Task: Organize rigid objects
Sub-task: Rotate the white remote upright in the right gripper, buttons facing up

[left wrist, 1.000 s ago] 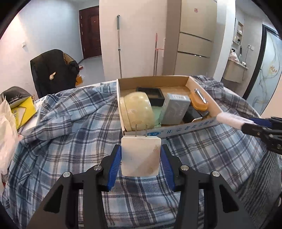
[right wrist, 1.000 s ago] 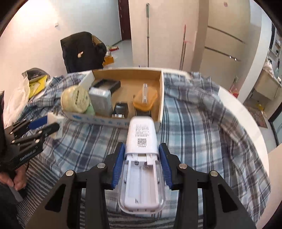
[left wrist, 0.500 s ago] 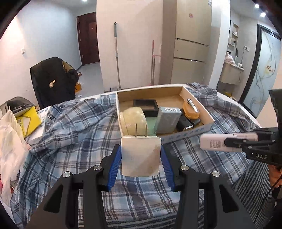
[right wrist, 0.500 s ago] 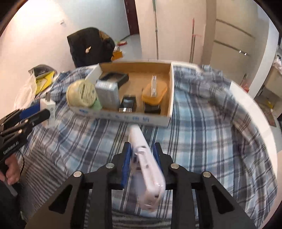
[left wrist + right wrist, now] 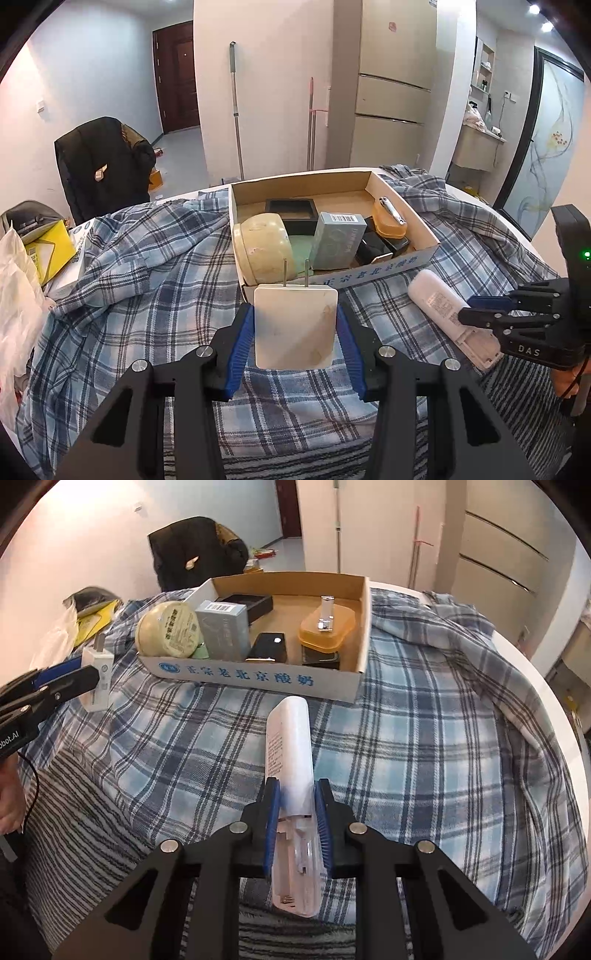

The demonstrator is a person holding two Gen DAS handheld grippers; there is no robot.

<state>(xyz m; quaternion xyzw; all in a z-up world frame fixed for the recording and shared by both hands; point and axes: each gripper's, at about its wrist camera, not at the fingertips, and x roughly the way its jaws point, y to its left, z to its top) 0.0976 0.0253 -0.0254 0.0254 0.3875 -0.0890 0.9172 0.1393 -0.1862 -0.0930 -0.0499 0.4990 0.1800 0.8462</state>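
White dongle (image 5: pixel 291 760) between closing right claw (image 5: pixel 294 814) pads, near box (image 5: pixel 258 675)

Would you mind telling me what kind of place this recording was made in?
Most likely a lived-in home, not a lab. A fridge stands by the wall, a mop leans nearby, a dark jacket hangs over a chair, and a plaid shirt covers the round table.

Open plaid cloth (image 5: pixel 424 738) before the cardboard box (image 5: pixel 258 675); bare floor only at its back, behind the crowded front.
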